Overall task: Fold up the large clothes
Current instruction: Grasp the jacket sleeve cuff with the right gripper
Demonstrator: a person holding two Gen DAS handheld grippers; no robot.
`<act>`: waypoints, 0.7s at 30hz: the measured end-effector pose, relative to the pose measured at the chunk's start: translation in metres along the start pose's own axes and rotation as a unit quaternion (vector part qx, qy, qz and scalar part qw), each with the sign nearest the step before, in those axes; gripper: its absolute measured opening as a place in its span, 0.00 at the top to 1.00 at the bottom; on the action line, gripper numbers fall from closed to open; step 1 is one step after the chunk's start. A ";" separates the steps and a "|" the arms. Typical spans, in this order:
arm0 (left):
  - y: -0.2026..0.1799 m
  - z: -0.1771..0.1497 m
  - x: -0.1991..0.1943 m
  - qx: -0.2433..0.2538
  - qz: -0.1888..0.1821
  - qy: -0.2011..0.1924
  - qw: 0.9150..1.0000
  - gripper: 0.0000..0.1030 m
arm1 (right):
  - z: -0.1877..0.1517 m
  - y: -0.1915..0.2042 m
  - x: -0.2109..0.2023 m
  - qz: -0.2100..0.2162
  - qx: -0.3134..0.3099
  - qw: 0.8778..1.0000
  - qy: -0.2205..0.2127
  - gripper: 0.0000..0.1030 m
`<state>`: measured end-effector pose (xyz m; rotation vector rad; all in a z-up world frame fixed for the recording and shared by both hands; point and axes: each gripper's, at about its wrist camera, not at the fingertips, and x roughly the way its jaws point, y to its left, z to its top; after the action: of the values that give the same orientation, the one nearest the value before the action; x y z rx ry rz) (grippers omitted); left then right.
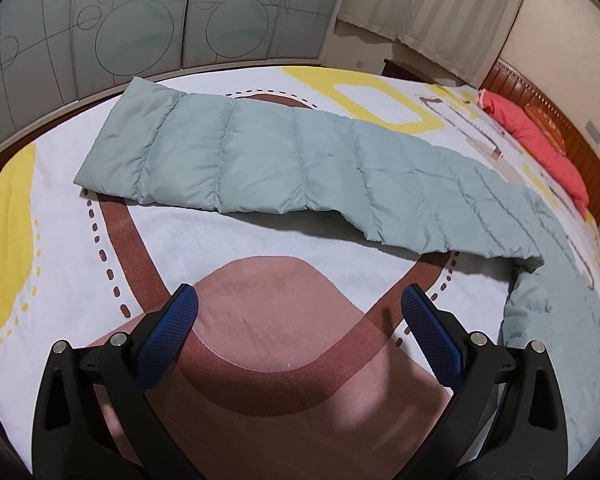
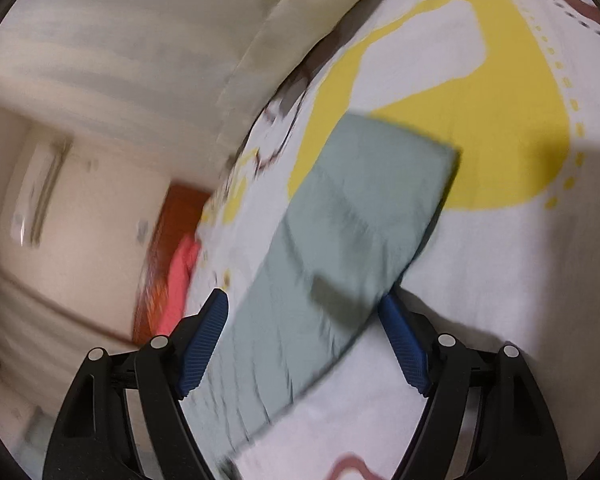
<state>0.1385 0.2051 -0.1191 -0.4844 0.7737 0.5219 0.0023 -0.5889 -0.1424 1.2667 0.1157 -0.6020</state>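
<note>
Across the patterned bed (image 1: 260, 240) lies a long green quilted coat (image 1: 260, 160), folded narrow. Both the left gripper (image 1: 299, 308) and right gripper (image 2: 302, 312) have jaws wide open, holding nothing; best to grip the coat's end at lower right of the left view squarely, then fold it over evenly.

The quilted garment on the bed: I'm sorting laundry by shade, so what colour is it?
Pale sage green, plain, with stitched quilting lines. The quilted garment shows best in the left wrist view.

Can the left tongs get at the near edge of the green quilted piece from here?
Probably yes. The left tongs are open and hold nothing, and only bare bedspread lies between them and the green quilted piece.
</note>
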 end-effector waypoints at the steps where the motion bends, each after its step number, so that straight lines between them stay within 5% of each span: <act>1: -0.001 0.000 0.001 0.006 0.007 0.002 1.000 0.02 | 0.003 -0.001 0.000 -0.002 0.004 1.000 -0.004 0.27; 2: -0.002 0.000 0.002 0.012 0.016 0.003 1.000 0.02 | 0.007 0.001 0.001 -0.008 -0.003 1.000 -0.006 0.28; 4: -0.003 0.001 0.004 0.018 0.028 0.007 0.999 0.02 | 0.010 0.005 0.005 -0.020 -0.020 1.000 -0.006 0.45; 6: -0.004 0.003 0.006 0.024 0.039 0.009 0.999 0.02 | 0.012 0.006 0.014 -0.030 -0.032 0.999 0.014 0.75; 8: -0.005 0.005 0.008 0.029 0.048 0.011 0.998 0.02 | 0.009 0.005 0.015 -0.028 -0.040 0.998 0.028 0.84; 14: -0.001 0.013 0.014 0.035 0.083 0.013 0.996 0.02 | -0.015 0.061 0.006 -0.031 -0.164 0.986 0.026 0.90; 21: 0.009 0.014 0.019 0.030 0.096 0.014 0.995 0.02 | -0.094 0.151 0.020 0.016 -0.306 0.948 0.080 0.91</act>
<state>0.1523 0.2253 -0.1267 -0.3632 0.8663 0.6701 0.1149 -0.4848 -0.0500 0.7066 0.3864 -0.3887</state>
